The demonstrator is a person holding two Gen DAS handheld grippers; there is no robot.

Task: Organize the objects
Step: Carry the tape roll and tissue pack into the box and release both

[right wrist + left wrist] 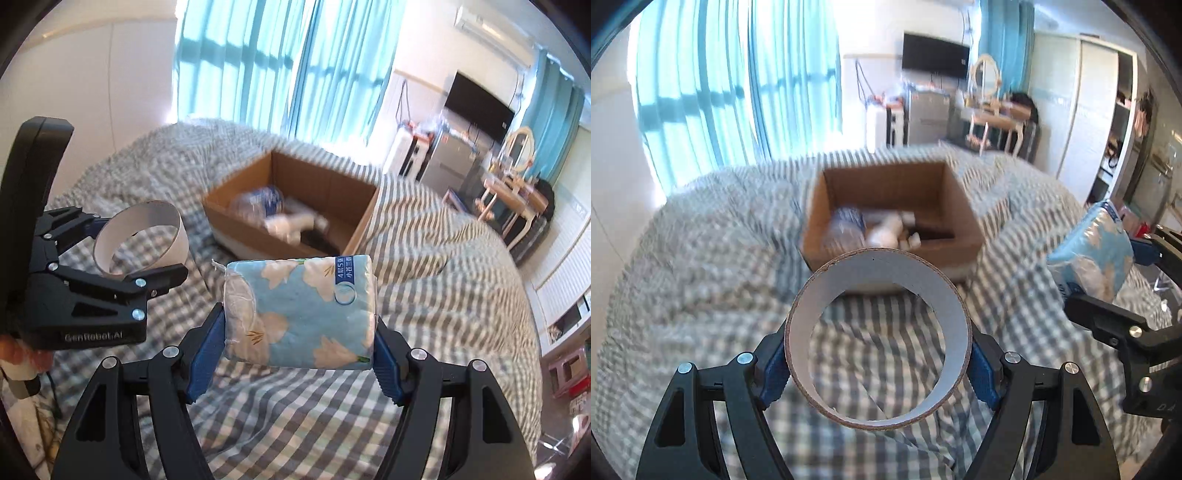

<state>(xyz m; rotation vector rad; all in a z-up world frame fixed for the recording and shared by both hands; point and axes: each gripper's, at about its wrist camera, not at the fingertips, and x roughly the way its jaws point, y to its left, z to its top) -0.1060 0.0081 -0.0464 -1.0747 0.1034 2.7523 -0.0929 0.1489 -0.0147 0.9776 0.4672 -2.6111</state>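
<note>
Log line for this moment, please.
left gripper: holds tape core | right gripper: holds tissue pack | box: ahead, partly filled

Motion blur smears the contents of the cardboard box [964, 225] in both views: a bluish clear packet [264, 201] and some white items [888, 230] cannot be named, and a dark thing at the box's near corner is unclear. The right gripper [1108, 273] is cut off by the left wrist view's edge. The tissue pack [299, 314] hides the bed [424, 258] behind it; its small print is illegible.

Bedroom: checked bed [701, 258], vanity [988, 110]
</note>
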